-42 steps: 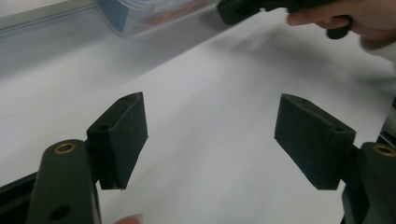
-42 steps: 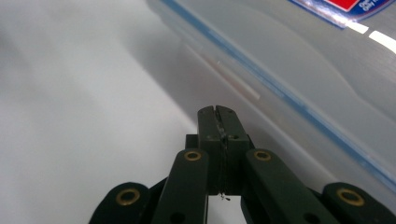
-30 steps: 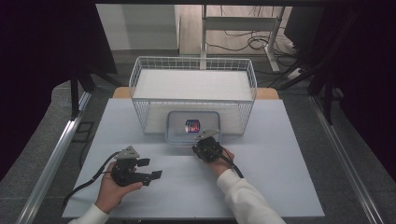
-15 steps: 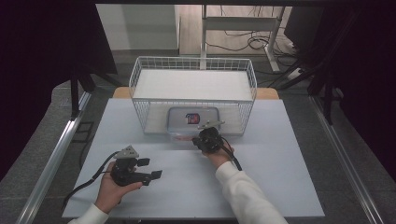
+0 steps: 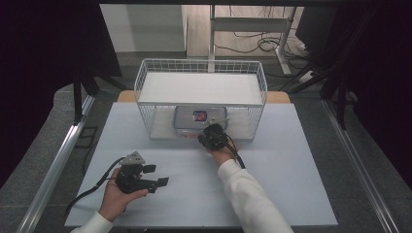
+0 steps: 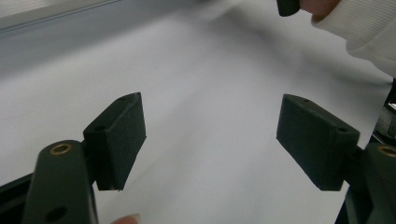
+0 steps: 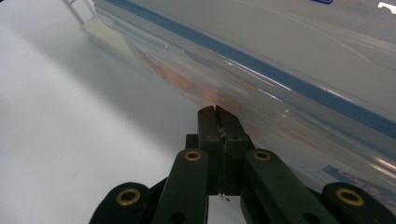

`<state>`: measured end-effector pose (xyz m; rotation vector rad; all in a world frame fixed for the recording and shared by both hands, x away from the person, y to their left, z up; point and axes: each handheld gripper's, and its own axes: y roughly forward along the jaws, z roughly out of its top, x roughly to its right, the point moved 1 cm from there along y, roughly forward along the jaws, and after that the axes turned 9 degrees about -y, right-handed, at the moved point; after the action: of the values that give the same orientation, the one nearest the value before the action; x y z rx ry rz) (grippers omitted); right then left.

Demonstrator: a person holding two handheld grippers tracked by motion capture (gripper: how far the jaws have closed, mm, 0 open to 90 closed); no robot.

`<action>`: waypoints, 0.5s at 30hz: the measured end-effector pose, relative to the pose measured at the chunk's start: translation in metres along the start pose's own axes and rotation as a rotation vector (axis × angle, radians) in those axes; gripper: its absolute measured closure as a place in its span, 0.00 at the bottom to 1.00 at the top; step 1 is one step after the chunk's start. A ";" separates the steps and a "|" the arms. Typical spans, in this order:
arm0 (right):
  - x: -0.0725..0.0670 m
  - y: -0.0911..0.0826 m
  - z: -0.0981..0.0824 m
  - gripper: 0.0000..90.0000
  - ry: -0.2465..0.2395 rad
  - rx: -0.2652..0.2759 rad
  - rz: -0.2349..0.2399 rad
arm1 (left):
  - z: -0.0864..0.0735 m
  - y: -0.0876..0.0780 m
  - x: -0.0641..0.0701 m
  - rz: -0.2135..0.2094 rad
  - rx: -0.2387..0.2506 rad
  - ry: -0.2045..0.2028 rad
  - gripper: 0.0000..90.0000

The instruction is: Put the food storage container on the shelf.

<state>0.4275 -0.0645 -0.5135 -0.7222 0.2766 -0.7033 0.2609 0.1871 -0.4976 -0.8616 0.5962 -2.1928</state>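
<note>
A clear plastic zip bag [image 5: 199, 117] with a blue strip and a red-and-blue item inside lies flat in the lower level of a white wire rack [image 5: 145, 73]. My right gripper [image 5: 210, 132] reaches to the rack's front edge. In the right gripper view its jaws [image 7: 218, 111] are pressed together at the bag's [image 7: 289, 51] near edge, seemingly pinching the thin film. My left gripper [image 5: 156, 175] is held in a hand low over the white table [image 5: 296, 160] at the front left. It is open, with nothing between its fingers [image 6: 210, 140].
The rack has a solid white upper shelf [image 5: 201, 88] covering its back half. A white sleeve [image 5: 248, 194] crosses the table's middle toward the rack. Cables trail from both grippers. Metal rails [image 5: 53, 165] run along the table's sides.
My right gripper has moved forward toward the rack, and the bag has slid deeper into the lower level with it. The left gripper has stayed put, open.
</note>
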 end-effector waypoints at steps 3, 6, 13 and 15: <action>0.003 0.004 0.004 0.99 0.004 0.003 -0.013 | 0.000 0.000 0.000 -0.002 0.000 0.000 0.26; 0.005 0.006 0.006 0.99 0.016 0.006 -0.020 | 0.000 0.001 0.000 -0.007 -0.004 0.001 0.26; 0.011 0.009 0.010 0.98 0.029 -0.003 -0.055 | 0.000 0.000 0.000 -0.011 -0.001 0.000 0.26; 0.013 0.009 0.010 0.98 0.035 -0.002 -0.056 | 0.000 0.000 0.000 -0.012 0.000 0.000 0.26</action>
<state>0.4458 -0.0630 -0.5118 -0.7220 0.2900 -0.7694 0.2607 0.1867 -0.4977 -0.8674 0.5925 -2.2040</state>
